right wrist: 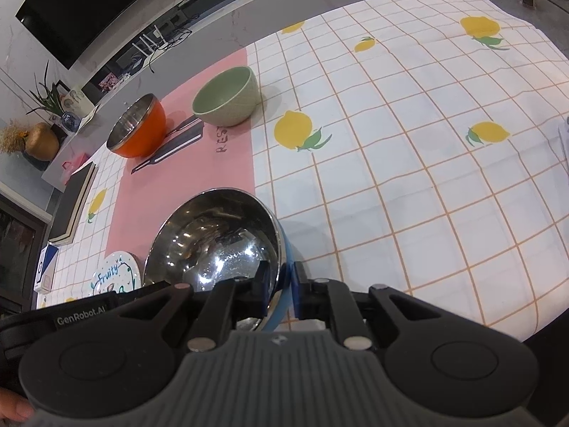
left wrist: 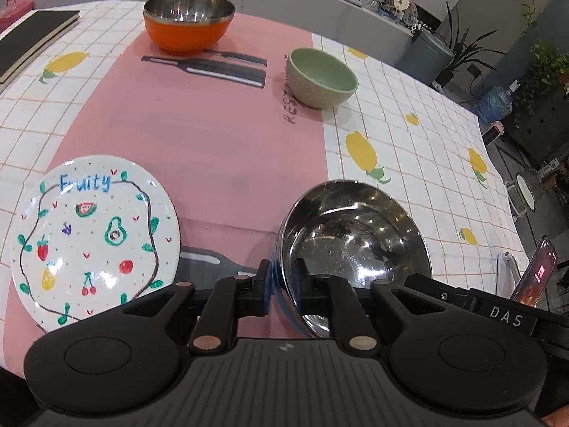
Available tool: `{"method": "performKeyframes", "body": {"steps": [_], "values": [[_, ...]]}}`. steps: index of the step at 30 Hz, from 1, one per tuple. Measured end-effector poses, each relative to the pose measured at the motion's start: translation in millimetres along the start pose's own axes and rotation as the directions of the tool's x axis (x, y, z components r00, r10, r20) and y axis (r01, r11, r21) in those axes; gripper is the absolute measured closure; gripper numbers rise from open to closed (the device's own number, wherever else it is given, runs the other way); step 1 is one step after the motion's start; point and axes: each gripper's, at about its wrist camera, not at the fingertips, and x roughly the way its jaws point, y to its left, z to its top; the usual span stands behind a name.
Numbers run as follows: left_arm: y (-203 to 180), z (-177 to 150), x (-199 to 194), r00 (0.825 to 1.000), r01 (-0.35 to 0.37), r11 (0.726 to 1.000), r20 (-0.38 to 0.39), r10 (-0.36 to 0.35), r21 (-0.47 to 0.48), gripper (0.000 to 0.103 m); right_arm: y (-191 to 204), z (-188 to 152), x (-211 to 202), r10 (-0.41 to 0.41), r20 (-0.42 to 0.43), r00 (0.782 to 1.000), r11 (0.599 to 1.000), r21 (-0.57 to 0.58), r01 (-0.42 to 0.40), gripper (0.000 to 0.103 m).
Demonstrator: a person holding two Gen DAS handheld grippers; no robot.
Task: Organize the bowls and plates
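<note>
Lemon-print tablecloth (right wrist: 409, 163) with pink mat (left wrist: 199, 131); fruit plate (left wrist: 94, 236) lies left of the left gripper (left wrist: 284, 284), orange bowl (left wrist: 188, 21) and green bowl (left wrist: 320, 78) well ahead. Steel bowl (left wrist: 355, 245) sits between the tools. Left gripper's jaws straddle its near-left rim, whether pressing I can't tell; right gripper (right wrist: 282, 284) pinches the right rim. Probably light, stiff, slippery: hold the rim.

A white checked tablecloth (right wrist: 409, 149) with yellow lemon prints covers the surface, and a pink mat (left wrist: 213, 135) printed with dark cutlery lies over it. At ten o'clock in the left wrist view a black book (left wrist: 32, 41) rests on the cloth, a pink box (left wrist: 12, 9) just behind it. At three o'clock a phone (left wrist: 537, 272) stands tilted, screen lit red. Potted plants (left wrist: 462, 46) stand at two o'clock.
</note>
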Motion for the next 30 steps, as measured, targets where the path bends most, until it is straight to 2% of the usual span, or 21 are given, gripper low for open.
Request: {"method": "performKeyframes", "body": {"steps": [2, 6, 8, 12, 17, 25, 30], "values": [[0, 0, -3, 1.0, 0.0, 1.0, 0.016, 0.0, 0.008, 0.076, 1, 0, -1, -0.005, 0.005, 1.0, 1.0, -0.01, 0.005, 0.089], [1, 3, -7, 0.999, 0.003, 1.0, 0.037, -0.003, 0.009, 0.067, 2, 1, -4, -0.009, 0.018, 1.0, 1.0, -0.019, 0.009, 0.071], [2, 5, -9, 0.999, 0.004, 1.0, 0.049, -0.005, 0.012, 0.061, 4, 3, -5, -0.013, 0.028, 1.0, 0.999, -0.03, 0.014, 0.068], [3, 11, -13, 0.998, 0.012, 1.0, 0.068, -0.014, 0.027, 0.056, 7, 7, -8, -0.015, 0.043, 0.999, 0.999, -0.048, 0.018, 0.058], [3, 23, -18, 0.996, 0.01, 0.998, 0.093, -0.015, 0.057, 0.048, 11, 16, -9, -0.02, 0.058, 0.998, 0.997, -0.067, 0.024, 0.05], [-3, 47, -20, 0.993, -0.002, 0.992, 0.121, -0.013, 0.129, 0.039, 18, 31, -4, -0.03, 0.073, 0.997, 0.995, -0.096, 0.037, 0.044], [-7, 64, -16, 0.991, -0.017, 0.984, 0.13, -0.007, 0.178, 0.036, 26, 43, 1, -0.033, 0.081, 0.996, 0.991, -0.126, 0.043, 0.036]]}}
